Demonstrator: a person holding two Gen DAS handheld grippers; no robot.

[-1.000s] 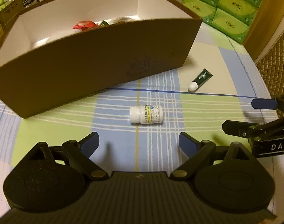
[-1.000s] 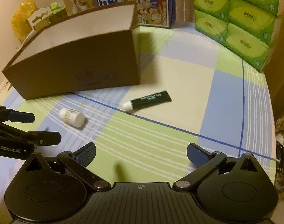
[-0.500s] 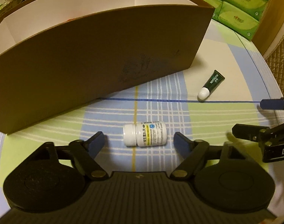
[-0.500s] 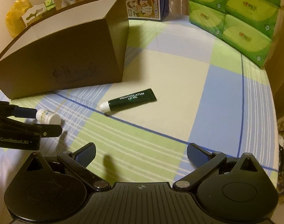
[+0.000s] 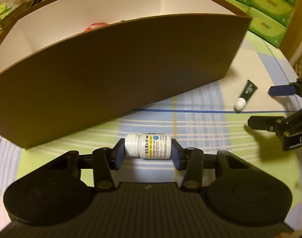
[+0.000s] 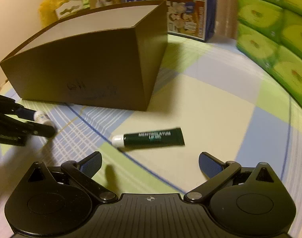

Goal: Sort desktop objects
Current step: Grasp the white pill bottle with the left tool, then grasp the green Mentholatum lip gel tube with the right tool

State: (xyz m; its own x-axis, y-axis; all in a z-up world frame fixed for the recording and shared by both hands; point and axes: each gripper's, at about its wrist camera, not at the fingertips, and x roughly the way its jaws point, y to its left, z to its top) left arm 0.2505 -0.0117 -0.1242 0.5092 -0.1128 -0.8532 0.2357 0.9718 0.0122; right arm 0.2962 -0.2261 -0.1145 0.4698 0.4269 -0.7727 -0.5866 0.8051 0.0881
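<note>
My left gripper (image 5: 148,154) is shut on a small white pill bottle (image 5: 149,145) that lies on its side on the checked tablecloth, cap to the left, just in front of the brown cardboard box (image 5: 115,75). The bottle also shows in the right wrist view (image 6: 42,117), between the left gripper's fingers. My right gripper (image 6: 150,163) is open and empty, just short of a dark green Mentholatum lip gel tube (image 6: 151,138) with a white cap. The tube also shows in the left wrist view (image 5: 246,95), with the right gripper's fingers (image 5: 282,90) beside it.
The box is open-topped and holds a red packet (image 5: 95,25) among other items. Green tissue packs (image 6: 274,39) are stacked at the right. A milk carton and printed boxes (image 6: 186,13) stand behind the box. The table edge curves round at the right (image 6: 293,138).
My left gripper has moved forward around the pill bottle and shut on it. My right gripper has moved forward towards the green tube and stays open.
</note>
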